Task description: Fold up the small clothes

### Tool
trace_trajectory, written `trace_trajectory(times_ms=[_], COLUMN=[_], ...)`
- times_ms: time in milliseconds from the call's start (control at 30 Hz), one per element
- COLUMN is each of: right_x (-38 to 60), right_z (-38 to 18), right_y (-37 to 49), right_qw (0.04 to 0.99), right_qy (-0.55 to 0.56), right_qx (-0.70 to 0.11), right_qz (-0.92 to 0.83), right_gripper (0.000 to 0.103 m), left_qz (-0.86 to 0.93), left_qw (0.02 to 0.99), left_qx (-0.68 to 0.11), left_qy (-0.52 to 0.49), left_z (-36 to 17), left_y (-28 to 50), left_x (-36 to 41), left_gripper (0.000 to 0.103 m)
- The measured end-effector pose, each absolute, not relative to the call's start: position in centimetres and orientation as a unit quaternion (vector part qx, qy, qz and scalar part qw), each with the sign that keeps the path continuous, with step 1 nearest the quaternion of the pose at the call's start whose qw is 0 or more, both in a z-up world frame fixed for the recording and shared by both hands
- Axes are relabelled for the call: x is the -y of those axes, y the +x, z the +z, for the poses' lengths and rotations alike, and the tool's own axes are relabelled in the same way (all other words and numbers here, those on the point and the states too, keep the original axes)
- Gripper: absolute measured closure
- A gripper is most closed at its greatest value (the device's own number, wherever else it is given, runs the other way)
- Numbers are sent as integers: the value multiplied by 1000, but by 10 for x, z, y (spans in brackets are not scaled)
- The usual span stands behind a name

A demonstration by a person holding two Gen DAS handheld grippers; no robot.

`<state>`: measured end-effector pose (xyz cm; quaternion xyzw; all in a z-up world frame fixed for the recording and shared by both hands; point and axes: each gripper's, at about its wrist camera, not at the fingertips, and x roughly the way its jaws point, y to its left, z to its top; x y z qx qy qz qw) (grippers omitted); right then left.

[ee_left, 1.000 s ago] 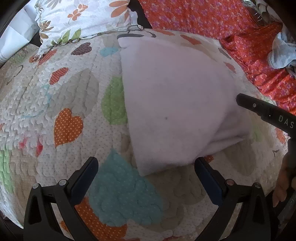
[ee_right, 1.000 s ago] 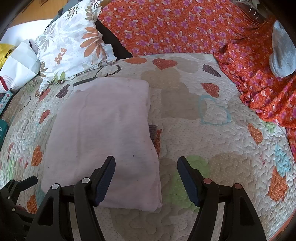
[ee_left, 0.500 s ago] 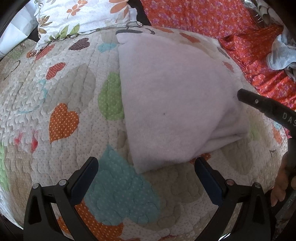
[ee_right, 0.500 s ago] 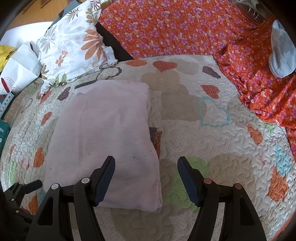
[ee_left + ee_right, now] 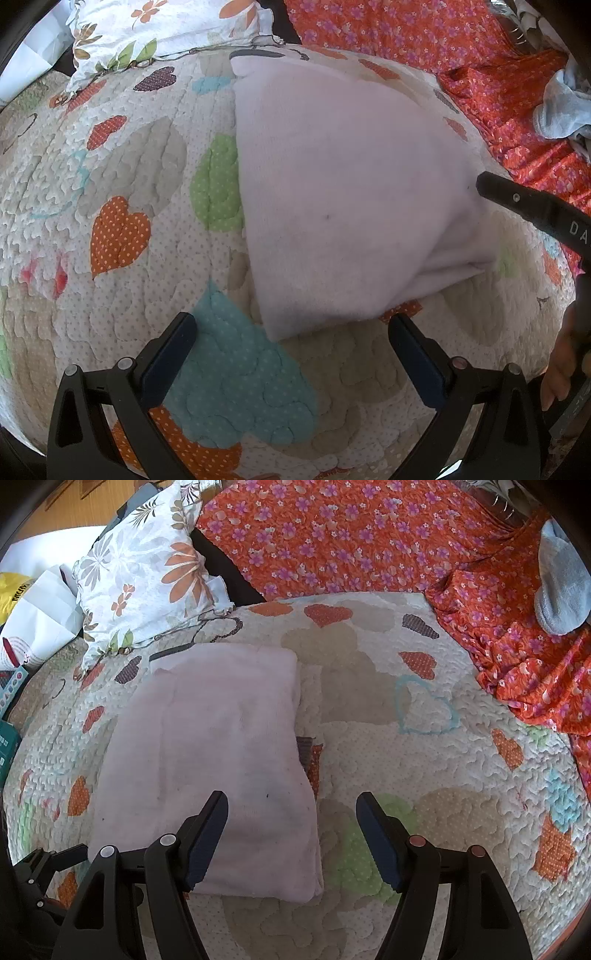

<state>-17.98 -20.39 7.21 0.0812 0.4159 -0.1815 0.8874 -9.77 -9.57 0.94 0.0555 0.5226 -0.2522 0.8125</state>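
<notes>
Pale pink folded cloth (image 5: 347,206) lying flat on heart-patterned quilt (image 5: 122,173), filling centre and upper centre of left wrist view; same cloth (image 5: 218,760) at centre left of right wrist view, near corner at lower centre. Layered edges visible along its right side in left view.

Left gripper (image 5: 291,354) at bottom of frame, jaws spread wide, nothing between them; near corner of cloth just above the gap, not touched. Blue pads (image 5: 168,360) facing inward.

Right gripper (image 5: 291,834) at bottom of its frame, likewise released and empty. Its left finger over lower edge of cloth, right finger over bare quilt; contact with cloth not determinable. Same gripper's black finger (image 5: 532,210) entering from right edge of left view, tip at cloth's right edge. Hand (image 5: 561,365) at lower right edge, partly cut off.

Floral pillow (image 5: 144,579) upper left, just beyond far end of cloth. Orange flowered sheet (image 5: 362,535) across top and right. Grey-blue garment (image 5: 561,587) bunched at upper right edge. White paper bag (image 5: 40,616) at left edge.
</notes>
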Motion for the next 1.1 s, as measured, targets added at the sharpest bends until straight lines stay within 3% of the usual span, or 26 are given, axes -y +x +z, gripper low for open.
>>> trace_trajectory(times_ms=[1100], right_x=[207], right_z=[70], right_y=[-181], right_qw=[884], right_qy=[78], right_qx=[-422], right_qz=[-187], right_gripper=[26], left_qz=[-236], left_qw=[817], left_qx=[-514], left_qy=[115], left_z=[-4], left_y=[-102], left_x=[110], left_gripper=[0])
